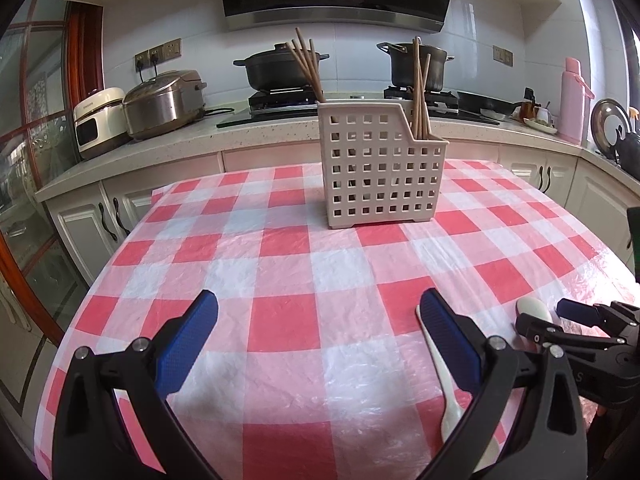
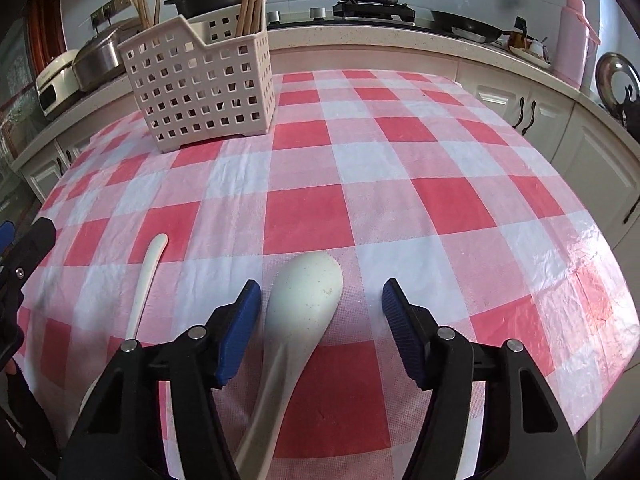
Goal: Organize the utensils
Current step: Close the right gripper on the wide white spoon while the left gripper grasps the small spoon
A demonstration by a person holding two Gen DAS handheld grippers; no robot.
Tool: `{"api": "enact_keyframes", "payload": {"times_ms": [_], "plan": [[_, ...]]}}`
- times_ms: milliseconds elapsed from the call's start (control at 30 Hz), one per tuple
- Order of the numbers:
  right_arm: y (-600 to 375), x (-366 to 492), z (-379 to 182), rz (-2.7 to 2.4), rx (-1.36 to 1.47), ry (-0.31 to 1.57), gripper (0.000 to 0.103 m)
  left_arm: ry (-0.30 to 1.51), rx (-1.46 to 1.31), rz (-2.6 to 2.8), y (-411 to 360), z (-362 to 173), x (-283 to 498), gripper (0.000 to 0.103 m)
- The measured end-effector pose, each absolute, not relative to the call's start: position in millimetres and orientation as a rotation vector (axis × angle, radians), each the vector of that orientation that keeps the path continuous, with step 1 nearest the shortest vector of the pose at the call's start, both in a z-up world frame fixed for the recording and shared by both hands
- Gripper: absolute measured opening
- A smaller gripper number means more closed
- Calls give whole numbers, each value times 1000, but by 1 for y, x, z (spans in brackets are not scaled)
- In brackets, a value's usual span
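My right tool (image 2: pixel 320 300) wide open, straddling white rice paddle (image 2: pixel 304 300) flat on near bench (image 2: pixel 440 208). My left tool (image 1: pixel 320 320) wide, empty. Slim spoon (image 2: pixel 146 280) lies left; chopstick basket (image 2: pixel 200 84) far.

- A thin, crinkled plastic checked cloth (image 2: pixel 400 184) with a slight sheen covers the tabletop.
- The perforated utensil caddy (image 1: pixel 380 172) is matt beige plastic.
- Chopsticks (image 1: pixel 306 64) look like bare, pale wood.
- The rice paddle (image 2: pixel 304 300) is smooth, speckled off-white plastic.
- The slim white spoon (image 2: pixel 148 276) looks glossy.
- Right hand-held gripper (image 2: pixel 320 320): matt black plastic, textured blue pads (image 2: pixel 240 332).
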State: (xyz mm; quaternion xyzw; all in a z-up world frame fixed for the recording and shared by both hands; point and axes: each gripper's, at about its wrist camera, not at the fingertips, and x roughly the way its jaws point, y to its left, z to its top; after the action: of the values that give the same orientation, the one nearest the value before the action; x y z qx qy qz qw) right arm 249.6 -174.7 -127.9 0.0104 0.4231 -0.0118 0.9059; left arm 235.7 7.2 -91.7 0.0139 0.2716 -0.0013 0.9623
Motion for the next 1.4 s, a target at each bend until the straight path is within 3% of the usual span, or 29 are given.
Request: {"api": "enact_keyframes", "payload": {"times_ms": [267,633,867,1133,1300,1400], "plan": [[-166,247,-126,-22,-16,870,32,583,22,-32,7,-94,238,98],[-189,239,-108,29,56,794,33,713,35,-103,-26,-106,255,95],[-202,230,-100,84,84,740,33,823,111,-108,-60,-120,270,75],[-218,224,-97,113,129,710,33,922,100,-93,-68,-130,288,46],[-223,223,-96,114,146,699,33,922,113,-146,-78,-130,285,13],[-224,221,-93,113,150,687,33,913,128,-148,-81,-130,282,12]]}}
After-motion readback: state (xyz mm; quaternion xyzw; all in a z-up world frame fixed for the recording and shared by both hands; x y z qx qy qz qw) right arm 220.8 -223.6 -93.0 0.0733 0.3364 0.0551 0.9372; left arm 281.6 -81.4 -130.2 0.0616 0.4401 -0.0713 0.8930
